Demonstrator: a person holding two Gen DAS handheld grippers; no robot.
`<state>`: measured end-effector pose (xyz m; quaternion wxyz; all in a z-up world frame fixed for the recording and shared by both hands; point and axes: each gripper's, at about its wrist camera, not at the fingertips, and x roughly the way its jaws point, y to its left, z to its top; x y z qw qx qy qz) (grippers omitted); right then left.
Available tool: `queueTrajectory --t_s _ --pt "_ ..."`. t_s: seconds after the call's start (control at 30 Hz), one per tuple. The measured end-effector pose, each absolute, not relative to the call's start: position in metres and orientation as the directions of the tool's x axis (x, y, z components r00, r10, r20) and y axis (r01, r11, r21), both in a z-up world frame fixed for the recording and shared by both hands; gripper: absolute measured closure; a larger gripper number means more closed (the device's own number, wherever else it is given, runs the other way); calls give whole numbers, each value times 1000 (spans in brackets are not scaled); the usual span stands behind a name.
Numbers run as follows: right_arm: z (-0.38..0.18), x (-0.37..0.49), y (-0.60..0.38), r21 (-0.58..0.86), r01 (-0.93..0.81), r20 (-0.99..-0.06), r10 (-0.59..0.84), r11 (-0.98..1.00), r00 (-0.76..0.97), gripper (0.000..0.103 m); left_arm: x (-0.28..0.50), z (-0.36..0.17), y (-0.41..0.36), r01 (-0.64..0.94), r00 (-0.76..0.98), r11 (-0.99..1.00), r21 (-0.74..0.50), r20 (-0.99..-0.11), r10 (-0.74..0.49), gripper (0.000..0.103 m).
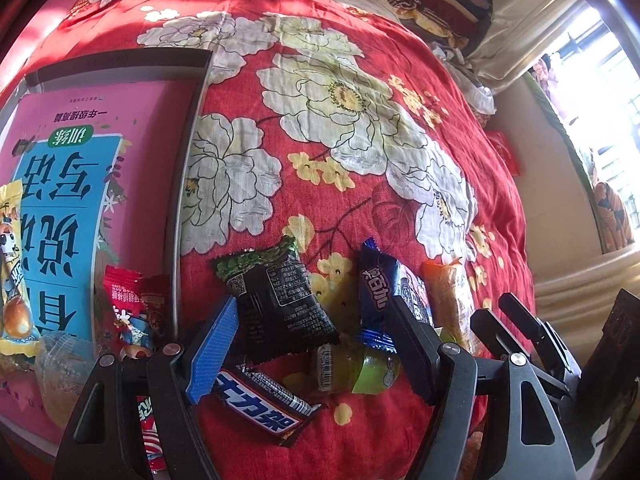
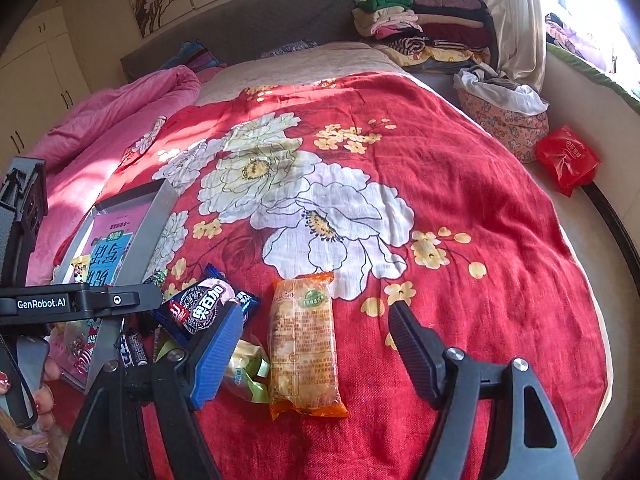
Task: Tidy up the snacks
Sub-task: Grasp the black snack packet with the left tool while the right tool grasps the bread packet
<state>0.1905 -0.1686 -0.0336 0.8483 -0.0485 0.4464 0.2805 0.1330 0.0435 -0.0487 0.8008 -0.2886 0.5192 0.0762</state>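
Observation:
Loose snacks lie on the red flowered blanket (image 1: 360, 40). My left gripper (image 1: 312, 344) stands open over a black and green packet (image 1: 276, 304), with a Snickers bar (image 1: 260, 404) and a green jelly cup (image 1: 360, 368) below it. The blue Oreo packet (image 1: 378, 292) lies by its right finger. My right gripper (image 2: 316, 356) is open astride the long orange packet (image 2: 304, 344), with neither pad touching it. The jelly cup (image 2: 244, 368) and the Oreo packet (image 2: 200, 304) lie by its blue left pad. A grey tray (image 1: 188, 160) at the left holds a pink book, a yellow packet (image 1: 12, 272) and red candies (image 1: 132, 300).
Folded clothes (image 2: 432, 28) are stacked at the bed's far right corner. A pink quilt (image 2: 120, 112) lies far left, beside the tray (image 2: 148, 232). A red plastic bag (image 2: 568, 160) and a flowered cushion (image 2: 508, 120) sit off the right edge. A person's fingers (image 2: 40, 400) show at lower left.

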Motion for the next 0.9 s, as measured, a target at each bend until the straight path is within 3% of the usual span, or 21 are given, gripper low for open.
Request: queueTrajectory --t_s 0.3,0.53,0.73,0.9 --pt "-54 199 -154 119 -520 -832 371 846 412 29 133 -55 51 -467 469 786 -406 -867 -169 27" --pt "-65 204 -148 117 -531 -851 361 839 382 45 139 -59 50 -481 471 774 -413 -866 -169 28" --pt "-74 210 -146 150 -529 -862 373 835 344 65 142 -59 49 -489 475 770 -410 -865 -159 35" --pt "-67 213 -155 209 -506 -835 422 837 353 67 142 -62 48 -491 471 778 -391 -871 -140 59"
